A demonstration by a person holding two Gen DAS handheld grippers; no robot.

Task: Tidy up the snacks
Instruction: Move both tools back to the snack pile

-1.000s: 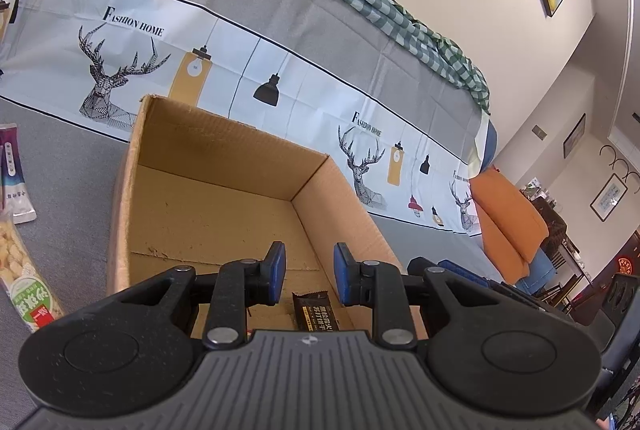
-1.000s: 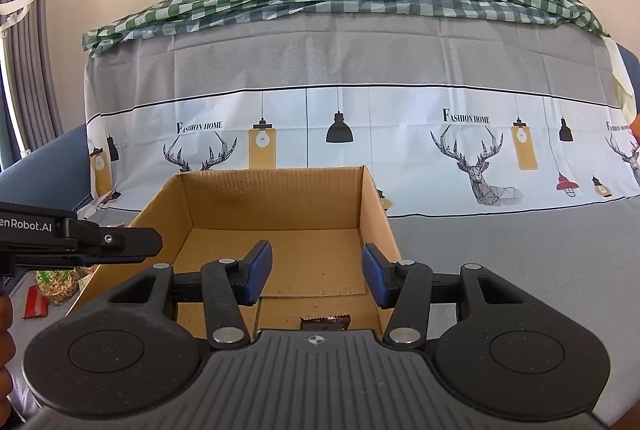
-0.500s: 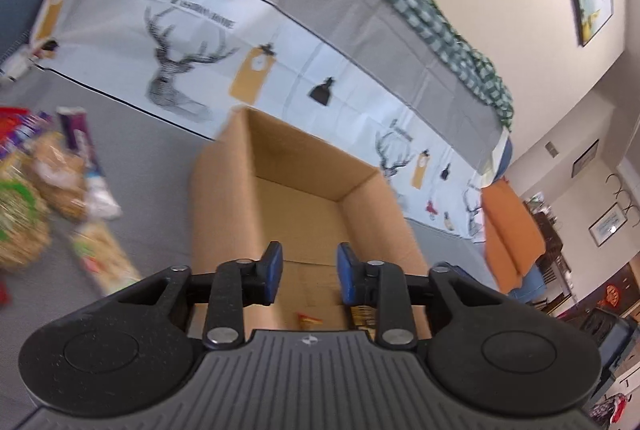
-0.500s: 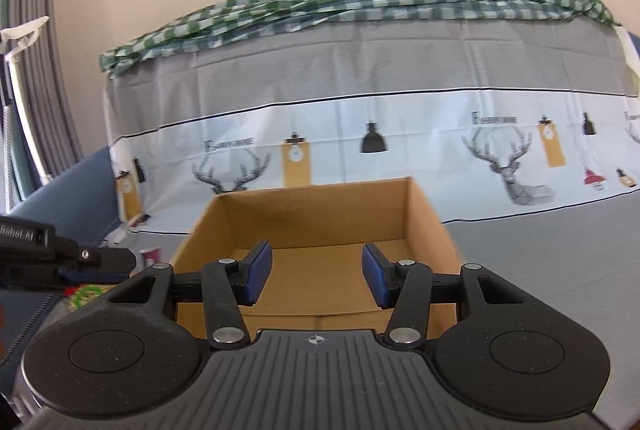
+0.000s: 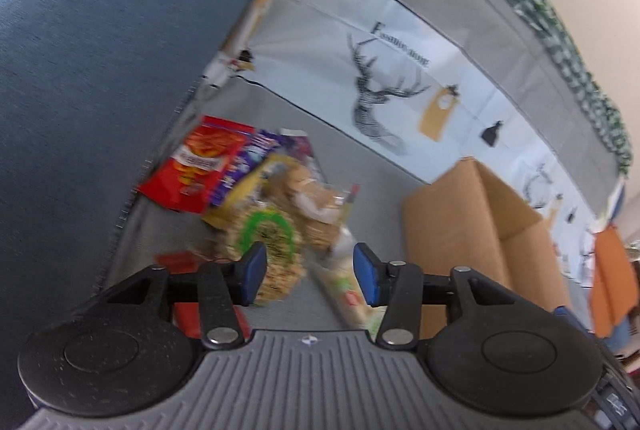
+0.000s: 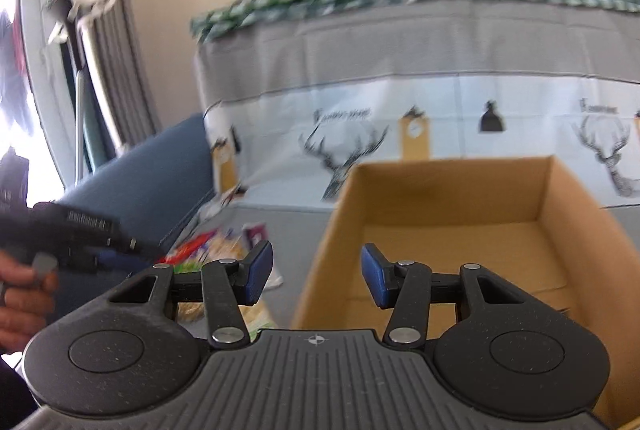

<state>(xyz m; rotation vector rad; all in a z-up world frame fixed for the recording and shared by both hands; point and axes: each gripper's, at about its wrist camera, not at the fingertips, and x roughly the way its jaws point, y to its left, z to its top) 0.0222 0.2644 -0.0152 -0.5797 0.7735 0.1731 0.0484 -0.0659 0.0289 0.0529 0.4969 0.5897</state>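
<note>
A pile of snack packets lies on the grey cover left of an open cardboard box [image 5: 472, 222]. It holds a red chip bag [image 5: 200, 162], a purple packet [image 5: 248, 158], a green-ringed clear bag [image 5: 268, 242] and a long pale packet [image 5: 344, 294]. My left gripper [image 5: 308, 272] is open and empty, just above the green-ringed bag. My right gripper [image 6: 316, 276] is open and empty over the box's left wall [image 6: 336, 230]. The box [image 6: 460, 230] looks empty where its floor shows. The left gripper's body [image 6: 80, 234] shows at the left of the right wrist view.
A blue sofa arm [image 5: 100, 70] rises close on the left of the snack pile. The deer-print cover [image 5: 380, 102] hangs behind the pile and box. A small red packet [image 5: 180, 262] lies near the left finger. Orange cushions [image 5: 612, 270] sit far right.
Both grippers have swung left, away from over the box. The left one now points at the snack pile and has opened wider. The right one is over the box's left wall.
</note>
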